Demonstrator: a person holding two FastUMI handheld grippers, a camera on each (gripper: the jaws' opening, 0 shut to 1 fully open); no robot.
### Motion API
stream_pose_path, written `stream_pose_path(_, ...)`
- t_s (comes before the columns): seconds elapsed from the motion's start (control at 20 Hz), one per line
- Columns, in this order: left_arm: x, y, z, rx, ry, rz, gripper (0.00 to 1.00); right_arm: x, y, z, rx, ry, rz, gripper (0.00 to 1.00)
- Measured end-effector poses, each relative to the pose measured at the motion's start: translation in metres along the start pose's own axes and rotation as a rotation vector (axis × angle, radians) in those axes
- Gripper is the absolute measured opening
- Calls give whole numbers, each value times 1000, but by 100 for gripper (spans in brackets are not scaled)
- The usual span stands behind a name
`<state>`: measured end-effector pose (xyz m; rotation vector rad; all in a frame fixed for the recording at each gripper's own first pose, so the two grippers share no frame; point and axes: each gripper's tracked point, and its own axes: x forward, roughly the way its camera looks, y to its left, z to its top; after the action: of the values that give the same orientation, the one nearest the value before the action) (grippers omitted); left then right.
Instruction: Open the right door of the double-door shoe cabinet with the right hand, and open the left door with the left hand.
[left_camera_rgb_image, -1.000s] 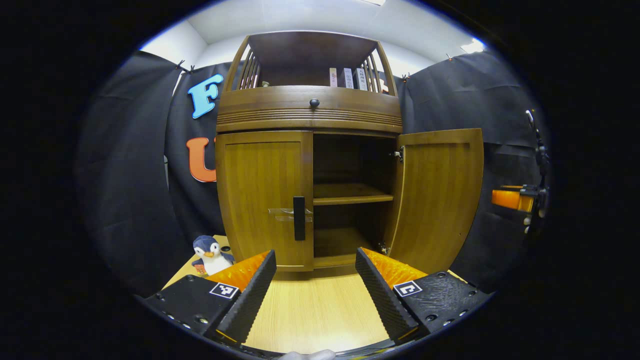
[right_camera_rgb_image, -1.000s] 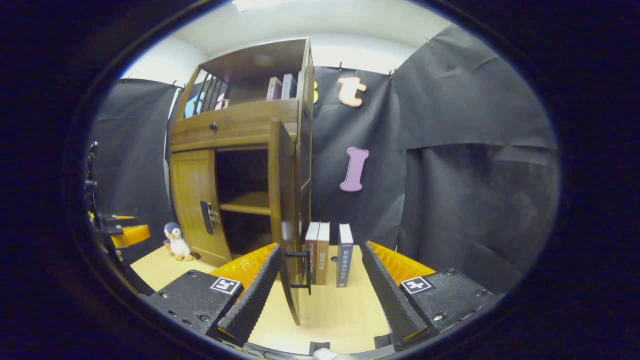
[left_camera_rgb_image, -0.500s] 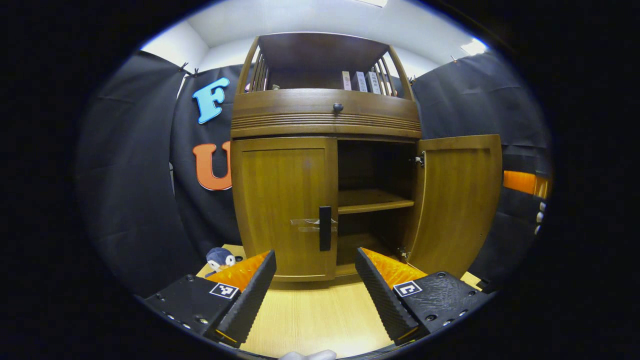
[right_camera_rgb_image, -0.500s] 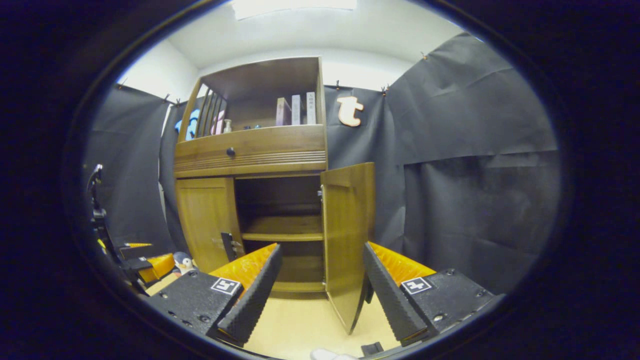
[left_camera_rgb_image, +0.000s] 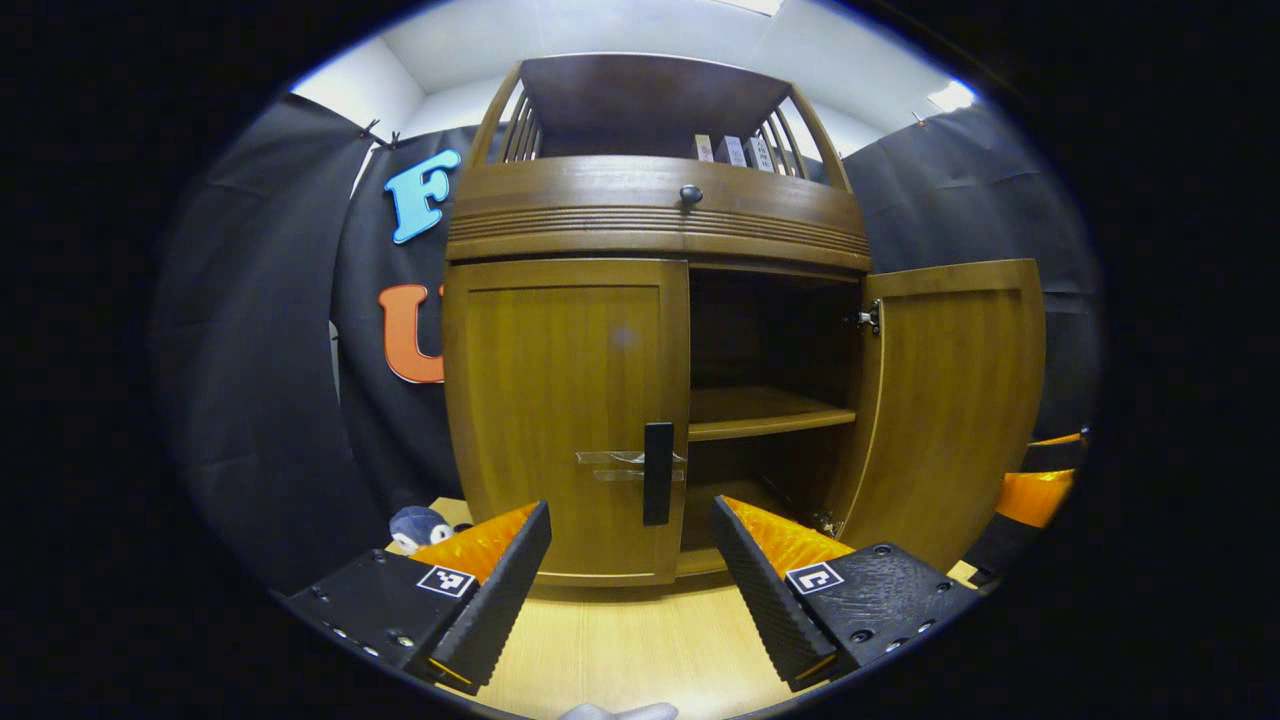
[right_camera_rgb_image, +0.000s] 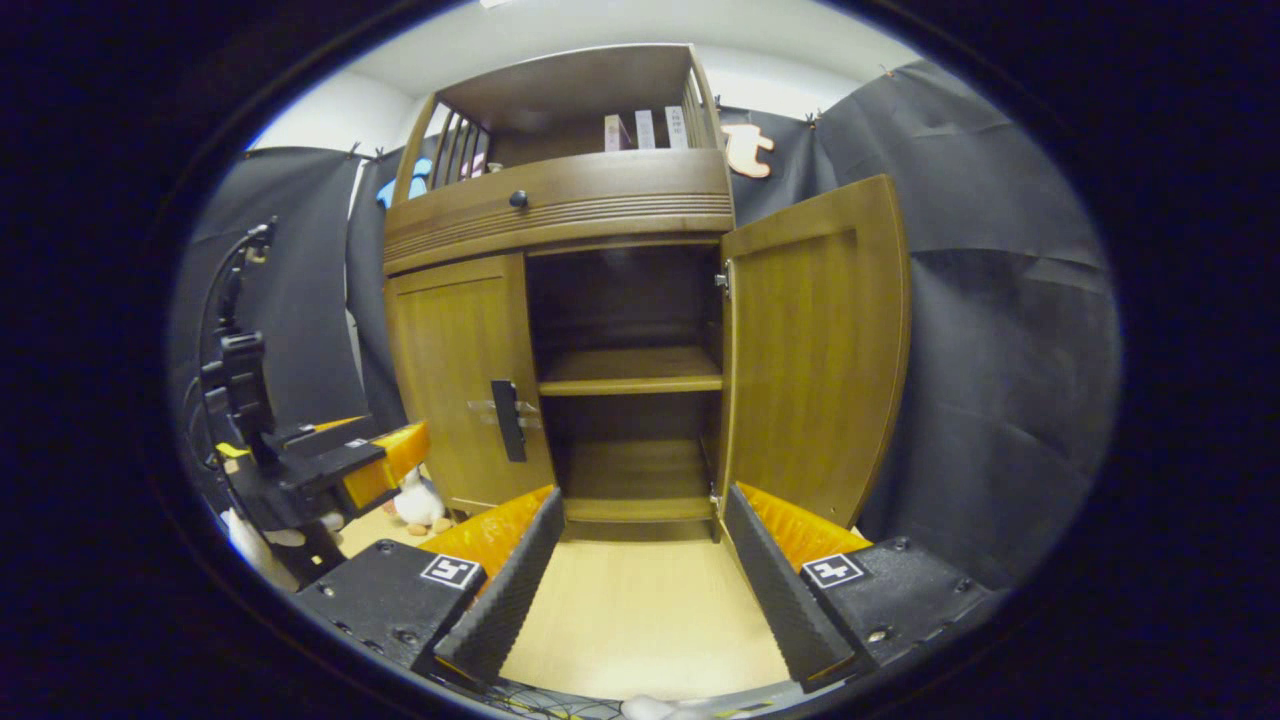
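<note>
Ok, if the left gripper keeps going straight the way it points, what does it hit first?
Most likely the closed left door, near its black handle, which sits roughly between the open fingers of the left gripper. Bare tabletop lies between; depth is hard to judge here.

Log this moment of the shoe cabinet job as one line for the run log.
right door: open | left door: shut, handle ungrasped | left gripper: open, facing handle | right gripper: open, empty

Left gripper (left_camera_rgb_image: 630, 575) and right gripper (right_camera_rgb_image: 640, 570): ridged wedge-shaped fingers (left_camera_rgb_image: 500, 590) are seen on black screwed blocks, each marked with a square black-and-white tag (left_camera_rgb_image: 447, 581). A cable (right_camera_rgb_image: 225, 280) is noted.
</note>
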<state>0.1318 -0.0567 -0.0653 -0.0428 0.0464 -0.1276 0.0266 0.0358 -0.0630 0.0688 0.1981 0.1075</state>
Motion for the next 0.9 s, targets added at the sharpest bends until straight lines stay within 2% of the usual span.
stream_pose_path(0.15,42,-4,-4,4,-8,1,100,2,-5,11,-22,-5,-18,100)
stream_pose_path(0.25,70,-6,-11,8,7,-9,97,3,-4,17,-32,-2,-28,100)
stream_pose_path(0.3,85,-5,-14,12,6,-7,100,2,-5,18,-36,-1,-29,100)
stream_pose_path(0.4,113,-8,-22,11,13,-9,97,2,-6,21,-54,3,-41,100)
stream_pose_path(0.45,125,-8,-28,9,24,-5,89,1,-6,21,-64,6,-46,100)
stream_pose_path(0.5,134,-9,-32,3,27,-11,97,1,-7,21,-72,10,-51,100)
stream_pose_path(0.55,142,-13,-35,3,31,-20,97,-2,-9,20,-78,16,-52,100)
stream_pose_path(0.65,155,-18,-42,1,42,-30,77,-3,-12,18,-84,24,-59,100)
stream_pose_path(0.7,160,-19,-43,1,43,-29,82,-3,-14,16,-85,30,-61,100)
stream_pose_path(0.75,162,-17,-45,1,38,-24,80,-2,-14,13,-85,36,-63,100)
stream_pose_path(0.8,162,-15,-43,7,35,-12,88,1,-13,13,-85,40,-63,100)
stream_pose_path(0.9,173,-14,-44,13,29,3,55,-1,-14,12,-90,46,-63,100)
